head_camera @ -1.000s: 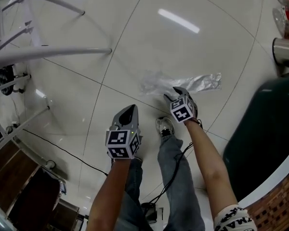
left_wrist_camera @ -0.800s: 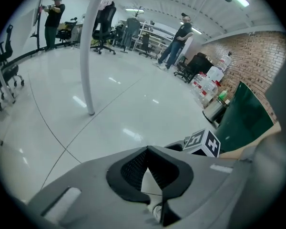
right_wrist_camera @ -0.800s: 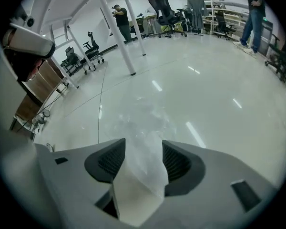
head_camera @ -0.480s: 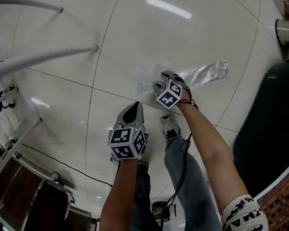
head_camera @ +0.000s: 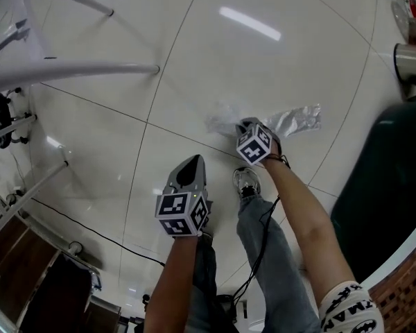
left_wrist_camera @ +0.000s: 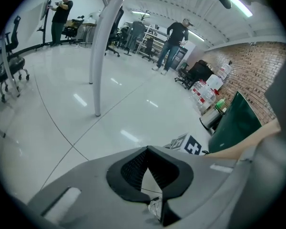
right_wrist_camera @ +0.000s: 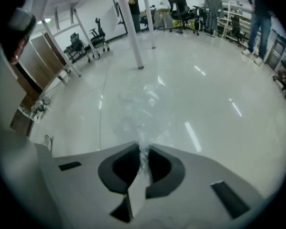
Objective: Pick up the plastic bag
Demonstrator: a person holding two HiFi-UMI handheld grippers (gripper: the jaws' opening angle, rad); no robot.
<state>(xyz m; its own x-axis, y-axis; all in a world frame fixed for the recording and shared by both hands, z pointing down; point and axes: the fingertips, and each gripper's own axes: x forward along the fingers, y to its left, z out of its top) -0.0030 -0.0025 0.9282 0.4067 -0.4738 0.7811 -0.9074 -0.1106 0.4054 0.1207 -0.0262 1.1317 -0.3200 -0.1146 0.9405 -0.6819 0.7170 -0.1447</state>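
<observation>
A clear, crinkled plastic bag (head_camera: 295,119) lies flat on the glossy white floor ahead of the person's feet. My right gripper (head_camera: 245,124) is down at the bag's middle, shut on a pinched fold of it. In the right gripper view the film (right_wrist_camera: 142,105) runs up from between the closed jaws of that gripper (right_wrist_camera: 144,150). My left gripper (head_camera: 192,160) hovers lower left of the bag, apart from it, with its jaws shut and nothing in them. In the left gripper view its tips (left_wrist_camera: 148,148) meet over bare floor.
White metal frame legs (head_camera: 83,68) cross the upper left. A dark green bin (head_camera: 388,179) and a metal can (head_camera: 412,69) stand at the right. A black cable (head_camera: 90,217) runs along the floor. The person's shoe (head_camera: 244,182) is just behind the bag. People stand far off.
My right gripper reached forward over the bag and now sits on its middle with the film pinched. The left gripper stayed about where it was.
</observation>
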